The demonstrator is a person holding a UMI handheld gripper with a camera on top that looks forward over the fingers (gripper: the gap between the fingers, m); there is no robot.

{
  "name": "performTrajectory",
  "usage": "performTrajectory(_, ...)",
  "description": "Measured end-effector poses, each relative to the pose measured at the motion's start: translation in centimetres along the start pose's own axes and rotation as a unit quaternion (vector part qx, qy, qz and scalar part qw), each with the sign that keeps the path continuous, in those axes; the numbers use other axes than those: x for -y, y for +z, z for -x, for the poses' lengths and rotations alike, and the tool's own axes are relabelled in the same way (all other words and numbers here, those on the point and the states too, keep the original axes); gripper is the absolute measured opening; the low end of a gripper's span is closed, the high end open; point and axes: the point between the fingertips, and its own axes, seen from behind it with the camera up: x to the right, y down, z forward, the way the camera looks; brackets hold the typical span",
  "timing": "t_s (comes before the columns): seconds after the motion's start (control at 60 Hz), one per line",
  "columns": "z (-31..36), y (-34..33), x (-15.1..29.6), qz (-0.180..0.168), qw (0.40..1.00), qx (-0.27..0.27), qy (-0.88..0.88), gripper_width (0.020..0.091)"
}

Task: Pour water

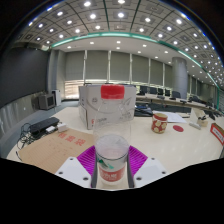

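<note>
The hand-held gripper [112, 168] holds a clear cup with a red label [111, 158] tight between its two purple pads [88, 158]. The cup stands straight up, right in the middle of the fingers, lifted over the bench [60, 148]. Farther ahead and a bit to the right sits a small red and white cup [159, 122]. The water probably goes there, so the hand-held gripper must move forward and right, then tip.

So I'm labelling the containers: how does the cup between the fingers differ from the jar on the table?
The cup is clear with a red band; the jar is opaque, patterned red and white. The cup stands between the hand-held gripper's purple pads, the jar stands alone well beyond them. The cup's mouth is open; the jar's top is unclear. Both are upright.
</note>
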Motion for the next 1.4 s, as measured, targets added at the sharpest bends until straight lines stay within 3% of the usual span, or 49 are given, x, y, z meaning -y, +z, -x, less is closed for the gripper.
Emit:
performTrajectory(0.067,-0.2,0.2,0.4,0.002,1.000,-0.008,0.006,0.0376)
performTrajectory(0.183,0.5,0.7,2.7,0.004,0.999,0.010,0.037,0.0368)
performTrajectory(0.2,0.1,0.7,3.4,0.002,0.999,0.014,0.045,0.0328)
performTrajectory(0.433,-1.6,4.7,14.1,-0.043,0.953,0.094,0.285,0.0328)
performTrajectory(0.583,-4.4,8.9,21.5,-0.064,0.846,0.179,0.498,0.0326)
performTrajectory(0.683,-7.2,12.6,23.5,-0.057,0.756,0.203,0.620,0.0325)
performTrajectory(0.817,-11.1,17.5,23.7,-0.050,0.648,0.218,0.728,0.0328)
performTrajectory(1.05,-15.1,22.6,19.8,-0.015,0.484,0.215,0.848,0.0326)
performTrajectory(1.267,-14.4,24.1,18.2,0.034,0.503,0.214,0.837,0.0324)
performTrajectory(1.4,-14.9,23.1,20.1,0.042,0.606,0.219,0.764,0.0328)
